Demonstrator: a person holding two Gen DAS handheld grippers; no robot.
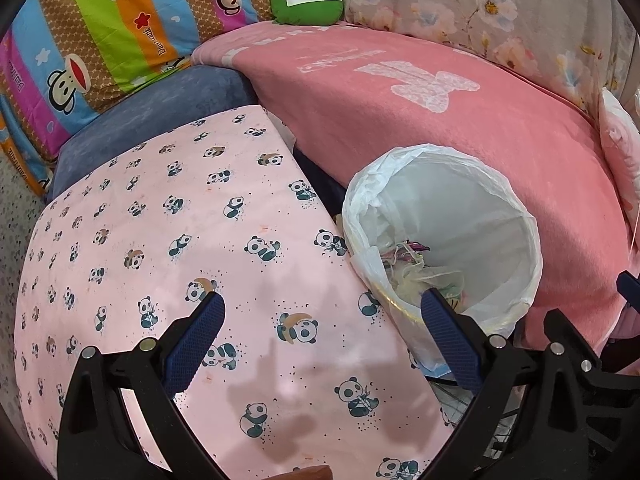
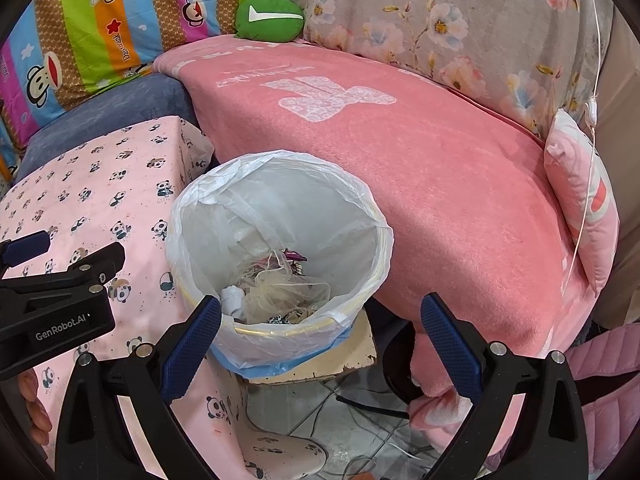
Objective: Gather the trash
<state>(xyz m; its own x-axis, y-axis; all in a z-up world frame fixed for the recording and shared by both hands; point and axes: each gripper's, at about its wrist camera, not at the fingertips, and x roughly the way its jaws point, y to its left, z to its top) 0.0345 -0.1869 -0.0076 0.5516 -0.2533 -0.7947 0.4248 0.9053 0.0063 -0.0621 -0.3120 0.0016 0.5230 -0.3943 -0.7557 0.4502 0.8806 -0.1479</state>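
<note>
Blue-padded fingers (image 2: 448, 340) of the right gripper (image 2: 320, 336) frame the near view, spread wide with nothing between them. They hang above the near rim of the trash bin (image 2: 372, 280), which suits a drop or a pass over the opening rather than a pick.

Left gripper (image 1: 322, 336) hovers over the panda-print tablecloth (image 1: 160, 220), jaws likewise parted and empty. Its right finger (image 1: 448, 340) overlaps the bin's (image 1: 520, 280) edge in the left wrist view; contact cannot be told. Seen from the right wrist, the left gripper's black body (image 2: 60, 308) sits low at the left, just beside the bin.

Bin stands between the table and the pink blanket (image 2: 440, 180) that covers the sofa, on a worn cream board (image 2: 340, 360), within reach of both hands. A white plastic liner (image 2: 200, 216) is folded out over the rim, likely so it stays put and lifts out whole. Trash (image 2: 276, 292) lies at the bottom: pale netting, crumpled wrappers, a white scrap. Well short of full.

No loose litter shows on the cloth or on the blanket. Judgement: collection is late or finished, both grippers idle. Cables on the floor tiles (image 2: 360, 412) under the bin could snag a low reach.

Green cushion (image 2: 270, 16) rests at the back, well apart from the work.
</note>
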